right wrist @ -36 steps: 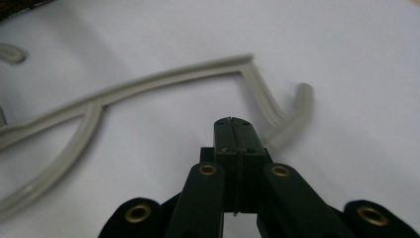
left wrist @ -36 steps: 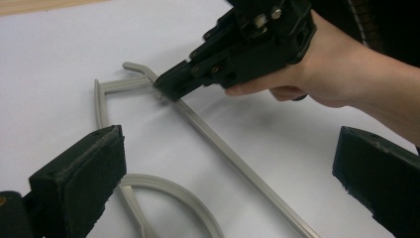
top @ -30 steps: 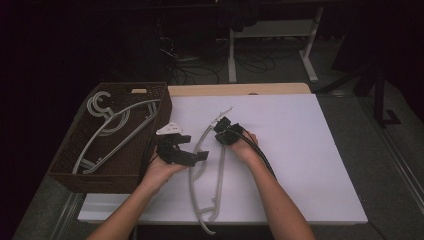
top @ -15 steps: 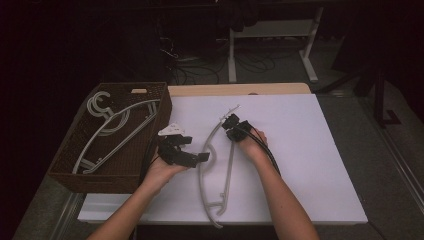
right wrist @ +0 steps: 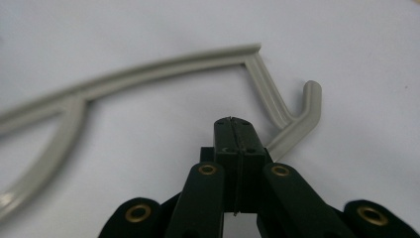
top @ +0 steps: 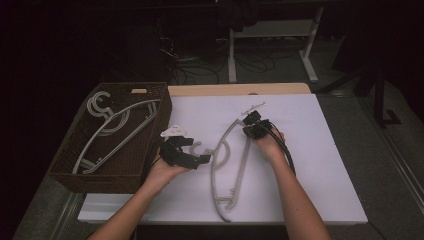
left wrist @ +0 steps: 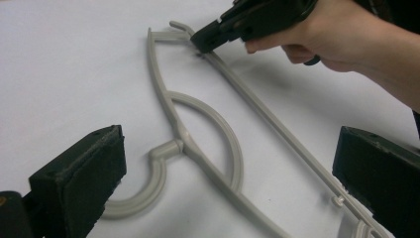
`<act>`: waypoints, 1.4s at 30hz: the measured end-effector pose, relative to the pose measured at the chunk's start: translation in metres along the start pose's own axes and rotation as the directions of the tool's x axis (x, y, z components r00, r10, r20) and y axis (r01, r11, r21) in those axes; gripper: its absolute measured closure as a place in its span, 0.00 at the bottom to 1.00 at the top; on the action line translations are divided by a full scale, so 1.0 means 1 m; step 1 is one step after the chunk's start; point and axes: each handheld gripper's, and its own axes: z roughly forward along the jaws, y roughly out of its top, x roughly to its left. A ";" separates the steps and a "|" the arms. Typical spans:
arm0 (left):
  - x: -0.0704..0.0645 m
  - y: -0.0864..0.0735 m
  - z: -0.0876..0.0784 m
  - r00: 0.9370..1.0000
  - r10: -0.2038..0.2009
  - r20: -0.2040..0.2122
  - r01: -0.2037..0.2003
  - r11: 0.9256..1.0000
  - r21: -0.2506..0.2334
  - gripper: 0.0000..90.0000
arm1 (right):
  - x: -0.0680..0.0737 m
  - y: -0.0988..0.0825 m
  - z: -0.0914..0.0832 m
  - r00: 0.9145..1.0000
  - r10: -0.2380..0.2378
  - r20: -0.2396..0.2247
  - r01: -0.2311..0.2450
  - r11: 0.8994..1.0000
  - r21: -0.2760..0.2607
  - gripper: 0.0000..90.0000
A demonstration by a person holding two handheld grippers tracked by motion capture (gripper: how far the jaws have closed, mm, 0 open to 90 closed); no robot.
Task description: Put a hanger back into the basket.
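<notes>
A grey plastic clothes hanger (top: 227,170) lies flat on the white table top (top: 325,165), between the 2 hands. Its long axis runs near to far, leaning slightly right toward the far end; its hook (top: 196,148) curls out to the left, toward the left gripper (top: 192,159). The near end reaches almost to the table's near edge, and the far end lies past the right gripper (top: 248,125).

The right gripper's jaws are pressed together at the hanger's straight bar close to the far end; in the right gripper view (right wrist: 233,130) the closed tips cover the bar, so whether they pinch it or merely rest on it cannot be told. The left gripper view shows its own jaws spread wide, with the hook (left wrist: 148,183) on the table between them, untouched.

At the table's left edge stands a brown wicker basket (top: 150,142) holding more grey hangers (top: 107,125).
</notes>
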 end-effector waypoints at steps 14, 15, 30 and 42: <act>0.000 -0.004 0.003 1.000 -0.006 0.018 0.006 1.000 0.014 0.00 | 0.020 -0.033 -0.058 0.987 -0.026 -0.158 0.011 0.996 -0.093 0.98; 0.000 -0.005 0.003 1.000 -0.006 0.019 0.005 1.000 0.014 0.00 | 0.022 -0.036 -0.062 0.986 -0.031 -0.164 0.016 0.995 -0.095 0.98; -0.002 -0.010 0.011 0.999 -0.004 0.033 0.003 0.999 0.037 0.00 | 0.052 -0.067 -0.060 0.963 -0.088 -0.256 0.079 0.996 -0.045 0.99; -0.003 -0.013 0.015 0.999 -0.001 0.036 -0.001 0.998 0.055 0.00 | 0.054 -0.069 -0.049 0.963 -0.104 -0.249 0.107 0.994 -0.004 0.99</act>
